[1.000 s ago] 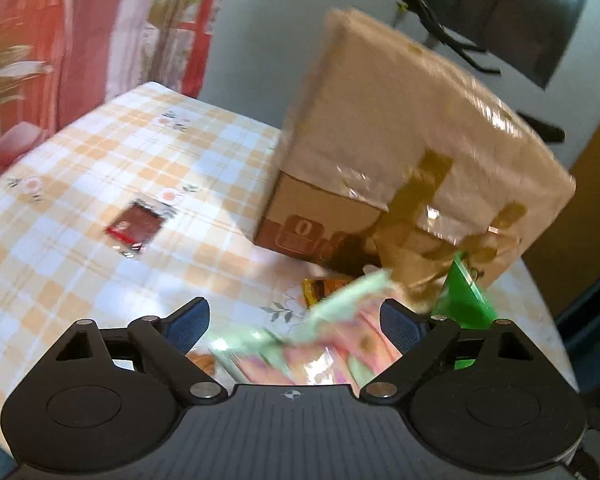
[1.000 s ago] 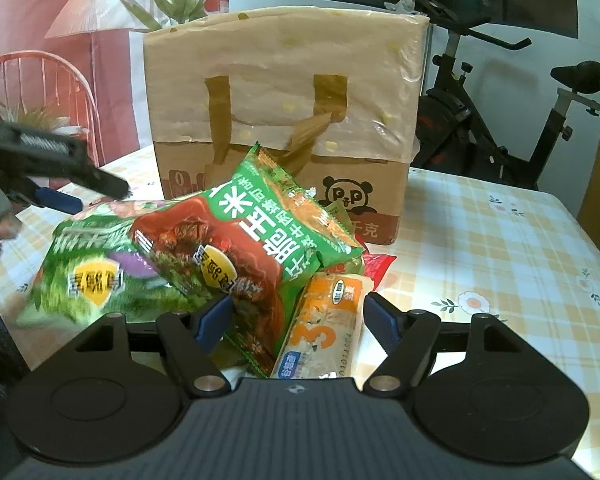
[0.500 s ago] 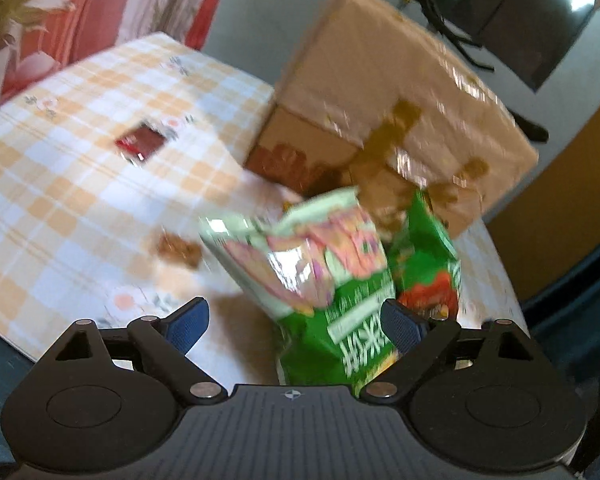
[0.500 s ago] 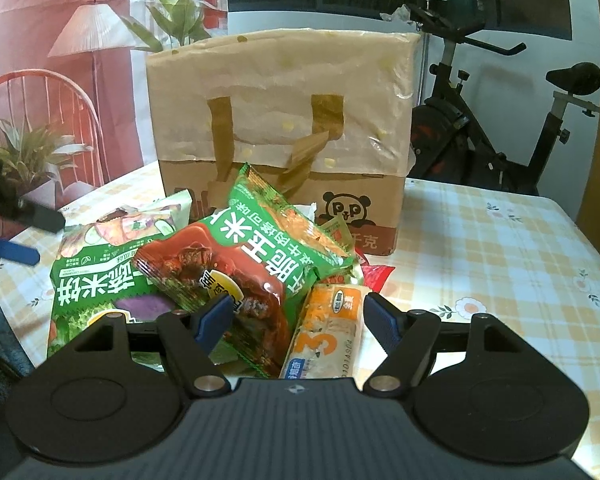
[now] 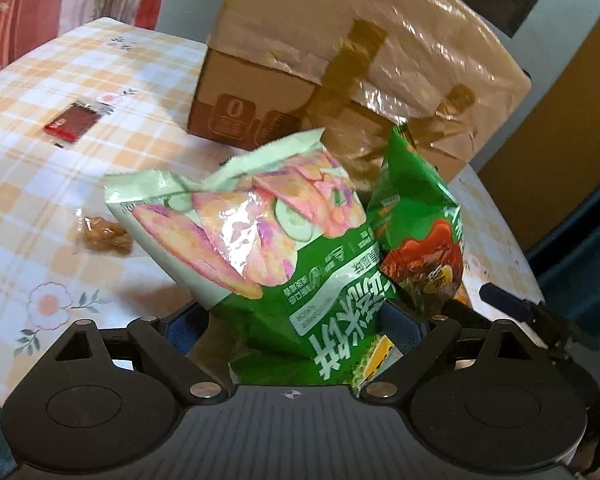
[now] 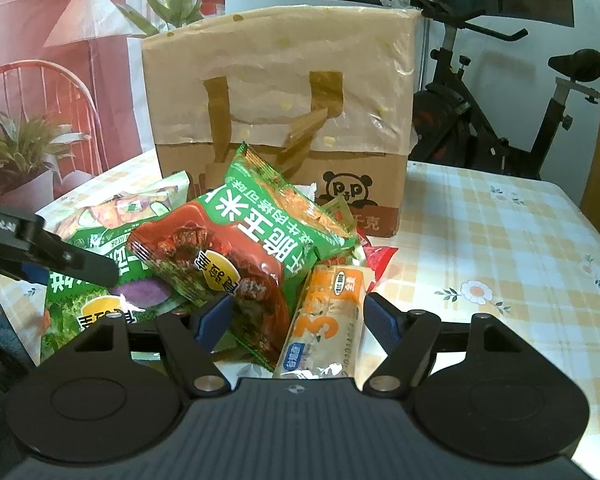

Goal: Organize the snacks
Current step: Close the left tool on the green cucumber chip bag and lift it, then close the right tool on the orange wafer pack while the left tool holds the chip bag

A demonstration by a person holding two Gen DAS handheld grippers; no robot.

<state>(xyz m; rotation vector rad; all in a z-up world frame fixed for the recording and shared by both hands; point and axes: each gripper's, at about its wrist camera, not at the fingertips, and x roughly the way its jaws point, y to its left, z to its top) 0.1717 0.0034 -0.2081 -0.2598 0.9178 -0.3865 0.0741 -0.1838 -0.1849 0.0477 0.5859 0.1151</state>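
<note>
The left gripper (image 5: 296,320) has its two blue fingers (image 5: 184,322) on each side of a big green snack bag (image 5: 284,264) with pink chips and cucumber on it. The bag sits right between them, but I cannot tell if they are pinching it or just wrapped around it. Its top sticks up toward 12 o'clock.

At 2 o'clock from that bag is a second green bag with a red picture (image 5: 420,232), touching it. Behind both, at 12 o'clock, stands a brown cardboard box (image 5: 252,92) with a crinkly paper bag (image 5: 380,32) over its top (the bag has darker brown handles).

The right gripper (image 6: 296,316) is spread wide and pinching nothing. Between its fingers lie the red-and-green bag's corner and an orange snack bar (image 6: 328,320). A bit of a red packet (image 6: 380,256) peeks out at 1 o'clock from the bar.

On the checked tablecloth (image 5: 40,168), at 10 o'clock from the left gripper, lies a small red packet (image 5: 74,122), well apart. A small brown snack (image 5: 104,236) lies just beside the big bag at 9 o'clock. An exercise bike (image 6: 500,120) stands behind the table.
</note>
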